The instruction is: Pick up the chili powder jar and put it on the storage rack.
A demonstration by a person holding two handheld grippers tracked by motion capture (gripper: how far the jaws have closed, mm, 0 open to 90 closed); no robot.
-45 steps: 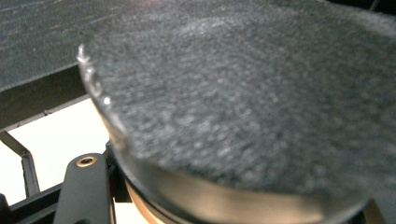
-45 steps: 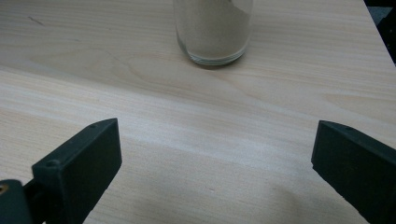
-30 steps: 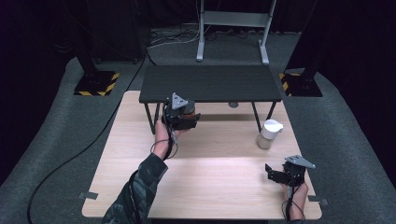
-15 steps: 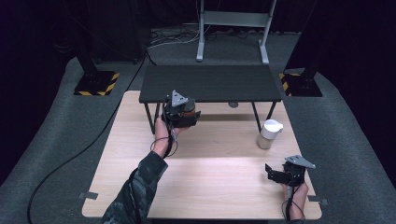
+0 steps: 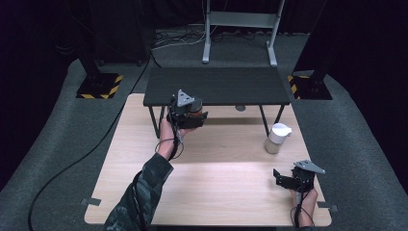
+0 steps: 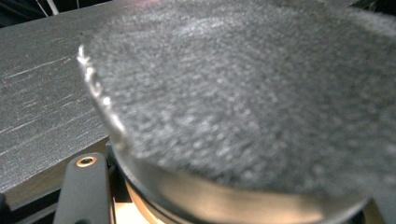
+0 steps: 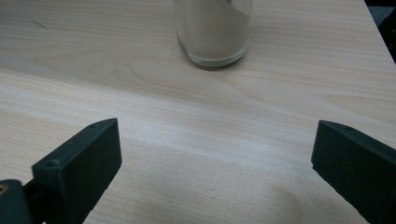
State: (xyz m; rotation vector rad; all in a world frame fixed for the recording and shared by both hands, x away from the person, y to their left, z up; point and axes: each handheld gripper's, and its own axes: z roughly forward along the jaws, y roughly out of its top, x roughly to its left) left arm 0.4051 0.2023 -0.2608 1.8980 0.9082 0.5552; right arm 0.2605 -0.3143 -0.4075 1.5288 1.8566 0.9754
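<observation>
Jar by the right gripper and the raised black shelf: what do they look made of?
Jar: probably clear glass, glossy, thick see-through base, pale powder inside; the high view shows a white lid. Shelf: seemingly wood or laminate, matte black, with streaky grain in the left gripper view.

Held thing: a round, lidded container (image 5: 192, 114), brownish, clamped in the left gripper (image 5: 188, 115).
Lid: grey, grainy top (image 6: 243, 93) with a metallic rim.
Pose: level, at the black shelf's (image 5: 216, 86) front edge.

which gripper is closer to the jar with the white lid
Right. The right gripper sits just below the jar on the table's right side; the left gripper is far across, by the black shelf.
</observation>
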